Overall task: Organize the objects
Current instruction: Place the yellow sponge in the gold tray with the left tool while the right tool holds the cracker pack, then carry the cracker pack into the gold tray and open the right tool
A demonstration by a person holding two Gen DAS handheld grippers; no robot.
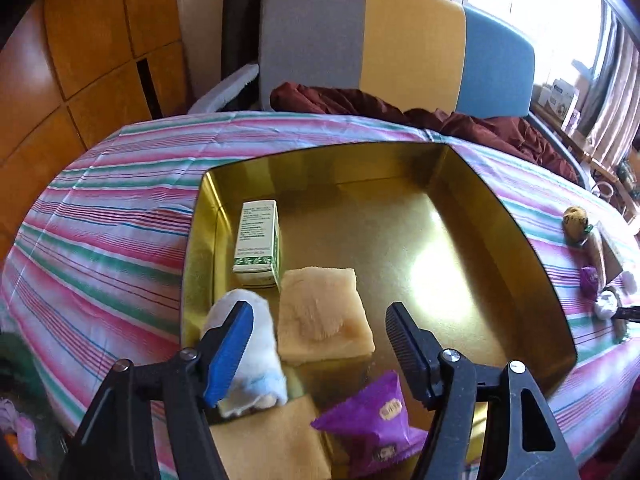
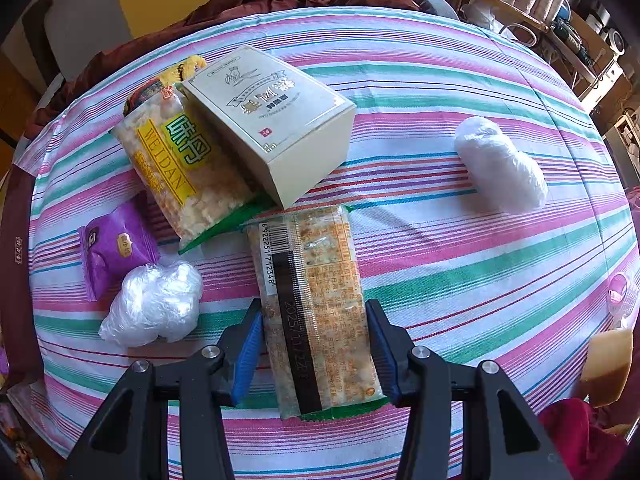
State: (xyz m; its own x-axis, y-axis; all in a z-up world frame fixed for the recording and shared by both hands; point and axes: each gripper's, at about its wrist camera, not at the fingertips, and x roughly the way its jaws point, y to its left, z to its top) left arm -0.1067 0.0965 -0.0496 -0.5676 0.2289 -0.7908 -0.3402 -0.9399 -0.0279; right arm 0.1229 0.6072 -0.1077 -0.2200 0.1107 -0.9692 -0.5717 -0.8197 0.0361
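Purple packet (image 1: 372, 420), towels, green carton (image 1: 258, 242) in gold tin (image 1: 520, 240); left claw (image 1: 320, 336) agape, right claw (image 2: 316, 344) gripping cracker pack (image 2: 316, 304).

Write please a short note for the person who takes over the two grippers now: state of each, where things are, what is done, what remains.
Left hand-held gripper: open, empty, over the gold metal tin.
Right hand-held gripper: around the clear rice-cracker pack with barcode; pads at its sides.
Done: green-white carton, beige sponge block, white cloth roll and purple snack packet in tin.
Left: WEIDAN cracker bag, cream cardboard box, second purple packet, two white plastic bundles.
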